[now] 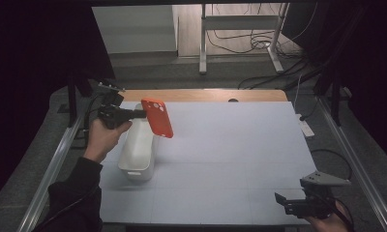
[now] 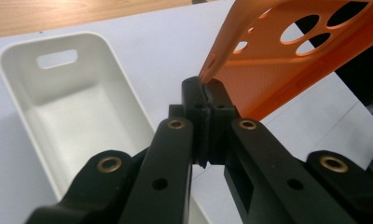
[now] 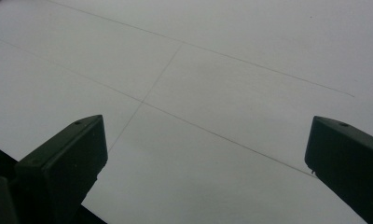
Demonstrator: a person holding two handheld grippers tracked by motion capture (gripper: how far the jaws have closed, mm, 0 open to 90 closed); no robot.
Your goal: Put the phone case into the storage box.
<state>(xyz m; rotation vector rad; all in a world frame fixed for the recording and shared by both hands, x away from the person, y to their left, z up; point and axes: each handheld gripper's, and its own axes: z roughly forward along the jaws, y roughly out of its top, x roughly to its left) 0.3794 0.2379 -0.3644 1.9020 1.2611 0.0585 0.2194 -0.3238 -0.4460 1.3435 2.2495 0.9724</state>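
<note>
Phone case [image 1: 157,117] orange. Bin [image 1: 138,147] white. Worktop [image 1: 230,145] pale grey w/ thin grid lines. Tools black.

The left tongs [image 1: 142,113] are matt black, with a blocky body and a dark cable running off it towards the near left. Seen from the left gripper view, the left tongs [image 2: 204,100] have two broad black arms, each set with brass-coloured rivets and small round holes, ending in square ribbed pads [image 2: 194,100]. The left hand [image 1: 102,137] comes out of a dark long sleeve [image 1: 73,193]. The right tongs [image 1: 281,202] are black too, topped by a grey three-cornered plate [image 1: 323,179], with a black cable curling off to the right. In the right gripper view their tips [image 3: 72,154] are plain, flat-faced black blocks with small screw marks on top.
</note>
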